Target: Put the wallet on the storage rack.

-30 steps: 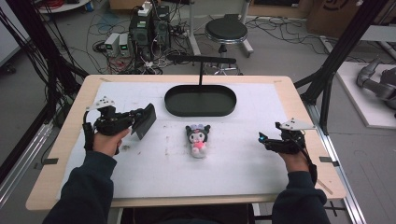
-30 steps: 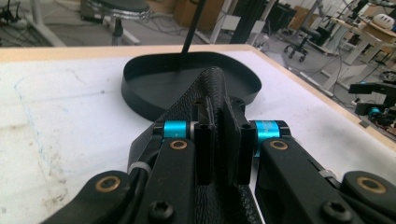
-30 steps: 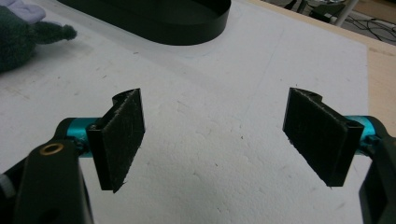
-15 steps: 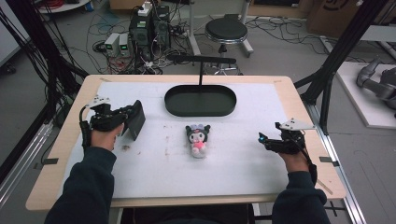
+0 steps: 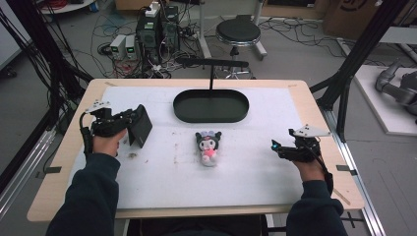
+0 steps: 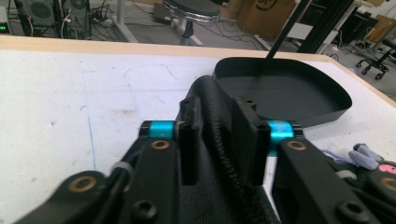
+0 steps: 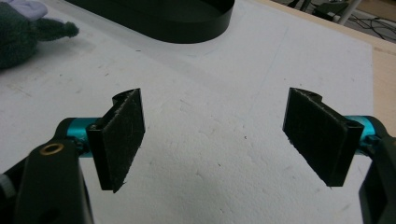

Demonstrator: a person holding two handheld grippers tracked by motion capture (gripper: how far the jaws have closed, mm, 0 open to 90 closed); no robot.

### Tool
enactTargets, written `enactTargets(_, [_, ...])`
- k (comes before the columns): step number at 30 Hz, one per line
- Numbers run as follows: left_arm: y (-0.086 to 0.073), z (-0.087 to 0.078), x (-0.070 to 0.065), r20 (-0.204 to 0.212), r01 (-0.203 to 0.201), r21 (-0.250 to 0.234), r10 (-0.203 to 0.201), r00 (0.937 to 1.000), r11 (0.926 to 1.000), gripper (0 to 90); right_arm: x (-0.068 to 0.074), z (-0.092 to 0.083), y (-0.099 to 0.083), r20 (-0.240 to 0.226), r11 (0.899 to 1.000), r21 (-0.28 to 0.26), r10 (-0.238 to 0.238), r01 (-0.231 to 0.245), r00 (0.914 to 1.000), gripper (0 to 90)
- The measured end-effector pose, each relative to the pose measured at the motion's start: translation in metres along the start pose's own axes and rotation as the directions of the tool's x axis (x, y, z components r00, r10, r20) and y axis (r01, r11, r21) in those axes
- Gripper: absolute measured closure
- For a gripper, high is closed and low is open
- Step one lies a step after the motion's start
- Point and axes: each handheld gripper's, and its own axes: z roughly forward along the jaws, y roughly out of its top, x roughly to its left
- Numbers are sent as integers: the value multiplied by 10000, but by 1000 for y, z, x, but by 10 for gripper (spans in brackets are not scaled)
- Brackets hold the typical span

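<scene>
**Left gripper clamping a black wallet; right gripper standing open**

The right gripper (image 5: 276, 146) is resting near the bench's (image 5: 162, 187) right edge, its jaws standing wide apart with nothing between them. The left gripper (image 5: 132, 124) is sitting near the left edge, its jaws pressing together on a black wallet (image 5: 140, 127) and holding it upright, apparently clear of the white surface. A plush toy (image 5: 208, 146) is lying at the bench's centre, between the two grippers and well apart from both. A black oval tray (image 5: 210, 105) is sitting beyond the toy, toward the far edge.
</scene>
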Motion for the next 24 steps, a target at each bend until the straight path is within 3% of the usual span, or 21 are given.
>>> enactTargets(2, [0, 1, -1, -18, -39, -49, 39, 10000, 10000, 603, 0, 0, 0, -3, 10000, -2, 23, -23, 10000, 213])
enactTargets(3, [0, 2, -1, -22, -20, -60, 20, 10000, 10000, 491, 0, 0, 0, -3, 10000, 8, 10, -10, 10000, 213])
enactTargets(5, [-1, 3, -2, -203, -89, -75, 87, 9998, 9999, 448, 0, 0, 0, -8, 10000, 9, 32, -32, 10000, 213])
enactTargets(11, [0, 1, -6, -209, -322, -130, 319, 9993, 9994, 342, -1, 0, -1, -27, 10000, 54, 18, -17, 10000, 213])
enactTargets(15, [-3, 1, -9, -630, -535, 131, 543, 9965, 9985, 246, 0, 0, -1, -59, 10000, 79, 11, -10, 10000, 213])
enactTargets(18, [-10, 0, -12, -699, -868, 325, 889, 9936, 9957, 246, 0, 0, -1, -61, 10000, 93, 8, -8, 10000, 213])
enactTargets(20, [-14, 2, -14, -928, -1137, 860, 1216, 9882, 9898, 246, 0, 0, -1, -51, 10000, 96, 24, -23, 10000, 213])
enactTargets(22, [-15, 3, -16, -989, -1254, 1087, 1362, 9857, 9861, 265, 0, 1, -1, -52, 9999, 104, 1, 0, 10000, 213])
enactTargets(24, [-15, 2, -17, -939, -1462, 1175, 1576, 9830, 9823, 451, 1, 1, -1, -66, 9999, 118, -1, 2, 10000, 213])
